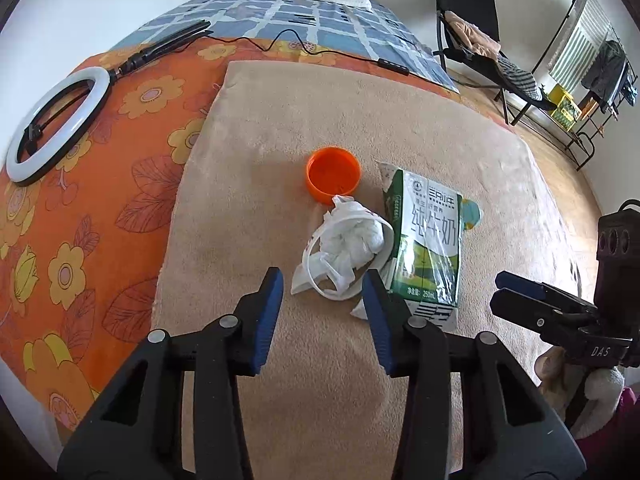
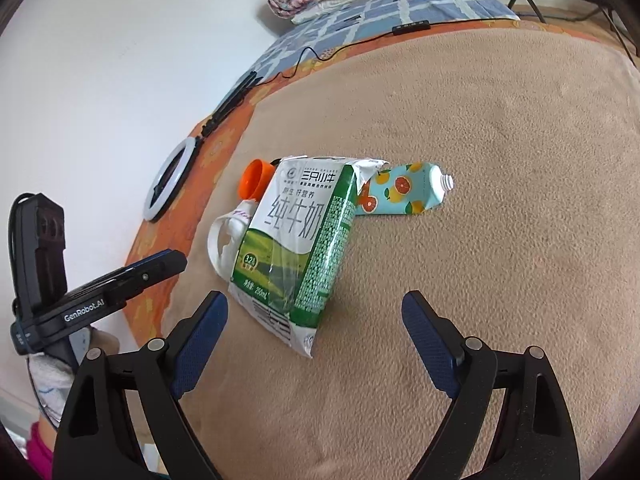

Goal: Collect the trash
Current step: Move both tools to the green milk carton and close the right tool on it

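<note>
Two claws hover over a tan blanket (image 1: pixel 400 112), both with fingers apart. Left claw (image 1: pixel 324 292) flanks a crumpled white bag (image 1: pixel 344 248); milk carton (image 2: pixel 296 236) lies just ahead of the right claw (image 2: pixel 314 314), orange cap (image 1: pixel 333 174) beyond.

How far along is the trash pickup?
Nothing looks collected yet. Both the left gripper and the right gripper are open and empty. The left one sits just short of the crumpled white wrapper. Still lying on the tan blanket: the milk carton, orange cap and fruit-print tube. No bin is visible.
</note>
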`<state>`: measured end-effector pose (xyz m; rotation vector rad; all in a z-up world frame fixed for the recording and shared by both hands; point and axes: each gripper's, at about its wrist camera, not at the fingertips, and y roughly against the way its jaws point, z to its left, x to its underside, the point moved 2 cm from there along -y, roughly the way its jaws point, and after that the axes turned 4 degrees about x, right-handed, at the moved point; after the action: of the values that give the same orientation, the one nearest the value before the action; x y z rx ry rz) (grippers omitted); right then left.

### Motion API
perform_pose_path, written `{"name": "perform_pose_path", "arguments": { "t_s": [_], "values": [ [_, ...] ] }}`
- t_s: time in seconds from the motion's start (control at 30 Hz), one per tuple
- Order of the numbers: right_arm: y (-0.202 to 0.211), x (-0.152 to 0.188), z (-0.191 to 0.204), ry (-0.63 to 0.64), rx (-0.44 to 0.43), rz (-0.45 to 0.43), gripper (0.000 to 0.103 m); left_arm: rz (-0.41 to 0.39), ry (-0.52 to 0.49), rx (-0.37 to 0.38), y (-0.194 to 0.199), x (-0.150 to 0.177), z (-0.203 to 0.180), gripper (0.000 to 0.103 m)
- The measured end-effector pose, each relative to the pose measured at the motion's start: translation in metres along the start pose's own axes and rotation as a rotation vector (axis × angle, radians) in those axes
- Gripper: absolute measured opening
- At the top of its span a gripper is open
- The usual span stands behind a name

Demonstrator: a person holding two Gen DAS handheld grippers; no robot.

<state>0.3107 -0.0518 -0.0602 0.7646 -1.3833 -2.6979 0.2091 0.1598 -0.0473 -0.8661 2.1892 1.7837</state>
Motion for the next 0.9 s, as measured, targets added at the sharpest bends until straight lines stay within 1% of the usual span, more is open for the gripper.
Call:
{"name": "perform_pose_path", "arguments": {
  "t_s": [0.1,0.23,0.3,0.33,0.37,0.47,0.5,0.57,0.6,0.63,0.67,0.7,0.77,0.8,0.83,0.9],
  "values": [
    [-0.01,-0.006,-0.006,-0.036,-0.035,0.014,0.085,0.005,0.018,0.006,-0.009,-0.006,0.005,0.04],
    [-0.021,-0.012,-0.009,-0.059,-0.05,0.025,0.085,0.01,0.046,0.022,-0.018,-0.012,0.012,0.04],
    [-0.024,-0.015,-0.01,-0.069,-0.065,0.014,0.085,0.018,0.063,0.033,-0.023,-0.014,0.014,0.039],
    [-0.025,-0.017,-0.009,-0.072,-0.073,0.01,0.085,0.022,0.066,0.033,-0.026,-0.014,0.015,0.037],
    [-0.027,-0.019,-0.008,-0.074,-0.081,0.008,0.085,0.03,0.065,0.033,-0.029,-0.014,0.016,0.031],
    [-0.032,-0.022,-0.004,-0.062,-0.094,0.007,0.082,0.048,0.054,0.025,-0.037,-0.014,0.016,0.027],
    [-0.034,-0.023,-0.003,-0.058,-0.095,0.003,0.081,0.053,0.051,0.024,-0.039,-0.013,0.016,0.019],
    [-0.036,-0.025,-0.001,-0.059,-0.103,-0.005,0.081,0.063,0.048,0.023,-0.042,-0.012,0.015,0.009],
    [-0.039,-0.026,0.0,-0.062,-0.107,-0.006,0.079,0.061,0.045,0.023,-0.043,-0.012,0.014,0.009],
    [-0.04,-0.026,0.001,-0.066,-0.112,-0.004,0.072,0.06,0.041,0.021,-0.043,-0.012,0.014,0.009],
    [-0.043,-0.027,0.0,-0.074,-0.121,0.003,0.068,0.06,0.036,0.019,-0.044,-0.012,0.012,0.008],
    [-0.045,-0.027,-0.001,-0.086,-0.131,0.009,0.061,0.061,0.032,0.018,-0.044,-0.011,0.011,0.007],
    [-0.048,-0.028,-0.002,-0.1,-0.14,0.006,0.058,0.06,0.029,0.015,-0.044,-0.01,0.01,0.006],
    [-0.048,-0.028,-0.002,-0.102,-0.138,0.006,0.054,0.059,0.026,0.014,-0.044,-0.011,0.009,0.006],
    [-0.048,-0.028,-0.002,-0.103,-0.137,0.008,0.044,0.059,0.022,0.011,-0.044,-0.01,0.008,0.005],
    [-0.047,-0.028,-0.005,-0.117,-0.157,0.011,0.036,0.055,0.017,0.005,-0.043,-0.01,0.008,0.004]
  ]
}}
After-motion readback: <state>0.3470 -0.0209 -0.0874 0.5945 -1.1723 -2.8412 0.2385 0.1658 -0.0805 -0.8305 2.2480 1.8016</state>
